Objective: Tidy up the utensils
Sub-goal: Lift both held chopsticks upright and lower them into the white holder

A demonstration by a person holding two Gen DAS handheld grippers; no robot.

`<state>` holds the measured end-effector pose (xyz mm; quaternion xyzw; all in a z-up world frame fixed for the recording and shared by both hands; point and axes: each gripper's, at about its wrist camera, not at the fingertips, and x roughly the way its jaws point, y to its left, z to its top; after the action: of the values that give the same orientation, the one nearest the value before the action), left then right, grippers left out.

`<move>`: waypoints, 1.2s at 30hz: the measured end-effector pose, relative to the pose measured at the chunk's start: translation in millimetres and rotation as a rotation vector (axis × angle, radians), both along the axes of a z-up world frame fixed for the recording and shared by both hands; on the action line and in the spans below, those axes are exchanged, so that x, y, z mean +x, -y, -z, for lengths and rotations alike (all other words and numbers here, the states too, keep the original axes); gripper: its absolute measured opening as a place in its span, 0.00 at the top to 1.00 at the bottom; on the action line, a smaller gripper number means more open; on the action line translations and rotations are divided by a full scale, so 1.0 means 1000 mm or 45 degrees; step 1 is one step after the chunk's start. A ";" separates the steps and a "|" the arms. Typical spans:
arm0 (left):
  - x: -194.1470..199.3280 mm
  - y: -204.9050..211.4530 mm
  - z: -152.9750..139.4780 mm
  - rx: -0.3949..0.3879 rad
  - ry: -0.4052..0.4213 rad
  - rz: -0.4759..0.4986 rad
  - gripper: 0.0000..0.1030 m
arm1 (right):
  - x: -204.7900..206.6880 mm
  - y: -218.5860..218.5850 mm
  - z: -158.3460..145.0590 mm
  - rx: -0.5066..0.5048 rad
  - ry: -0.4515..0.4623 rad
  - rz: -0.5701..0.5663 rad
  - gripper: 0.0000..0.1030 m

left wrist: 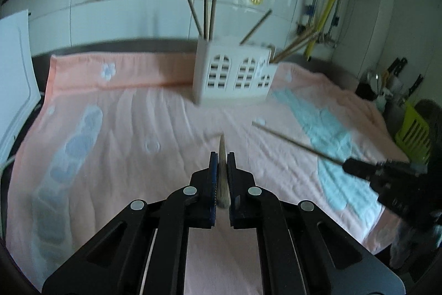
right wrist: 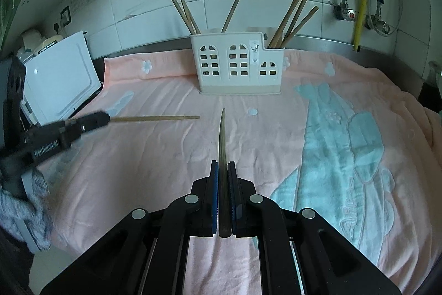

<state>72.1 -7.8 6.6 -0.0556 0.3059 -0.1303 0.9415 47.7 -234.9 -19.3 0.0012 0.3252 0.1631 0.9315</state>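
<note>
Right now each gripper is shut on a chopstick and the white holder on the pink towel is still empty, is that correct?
Not quite: the white holder already holds several chopsticks, as the right wrist view shows. Left gripper and right gripper are each shut on a chopstick, over the pink towel.

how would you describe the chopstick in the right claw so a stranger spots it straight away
Start at the white holder standing at the back of the pink towel. In front of it, the right claw grips one chopstick pointing at the holder. Unlike the upright chopsticks inside, it is clamped and level.
</note>
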 end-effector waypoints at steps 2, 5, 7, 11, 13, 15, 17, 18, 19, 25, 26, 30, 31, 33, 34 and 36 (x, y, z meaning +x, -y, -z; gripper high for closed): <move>0.002 -0.001 -0.007 -0.009 0.021 0.005 0.95 | 0.001 0.000 -0.004 -0.002 0.014 -0.001 0.94; 0.011 0.000 -0.017 -0.013 0.038 0.024 0.95 | 0.004 -0.001 -0.011 -0.007 0.037 -0.008 0.94; 0.015 0.000 -0.021 -0.012 0.036 0.029 0.95 | 0.006 -0.002 -0.015 -0.008 0.047 -0.016 0.94; 0.024 0.000 -0.034 -0.013 0.055 0.041 0.95 | 0.016 -0.001 -0.030 -0.003 0.063 -0.043 0.94; 0.030 0.001 -0.041 0.003 0.071 0.050 0.95 | 0.023 0.001 -0.038 -0.006 0.052 -0.056 0.94; 0.036 0.003 -0.045 0.019 0.078 0.052 0.95 | 0.027 0.004 -0.042 -0.011 0.044 -0.061 0.94; 0.040 0.005 -0.048 0.030 0.082 0.056 0.95 | 0.031 0.008 -0.047 -0.020 0.050 -0.055 0.94; 0.042 0.006 -0.049 0.033 0.081 0.057 0.95 | 0.033 0.009 -0.049 -0.020 0.044 -0.059 0.94; 0.044 0.007 -0.050 0.035 0.081 0.061 0.95 | 0.035 0.011 -0.053 -0.015 0.038 -0.064 0.94; 0.054 0.012 -0.061 0.052 0.103 0.070 0.95 | 0.050 0.021 -0.085 -0.005 0.086 -0.065 0.94; 0.056 0.013 -0.064 0.052 0.108 0.071 0.95 | 0.055 0.022 -0.092 -0.017 0.091 -0.071 0.94; 0.065 0.013 -0.086 0.043 0.152 0.077 0.95 | 0.077 0.029 -0.121 -0.019 0.095 -0.076 0.94; 0.067 0.014 -0.094 0.049 0.170 0.079 0.95 | 0.084 0.031 -0.133 -0.033 0.107 -0.072 0.94; 0.073 0.018 -0.110 0.056 0.206 0.086 0.95 | 0.096 0.035 -0.149 -0.043 0.097 -0.075 0.94; 0.077 0.020 -0.119 0.057 0.226 0.092 0.95 | 0.102 0.038 -0.158 -0.051 0.102 -0.063 0.94; 0.083 0.025 -0.135 0.065 0.268 0.094 0.95 | 0.113 0.042 -0.171 -0.076 0.088 -0.062 0.94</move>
<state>155.1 -33.1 141.3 -0.0064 0.2104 -0.1622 0.9640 160.2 -277.0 151.8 -0.0402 0.2973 0.1760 0.9376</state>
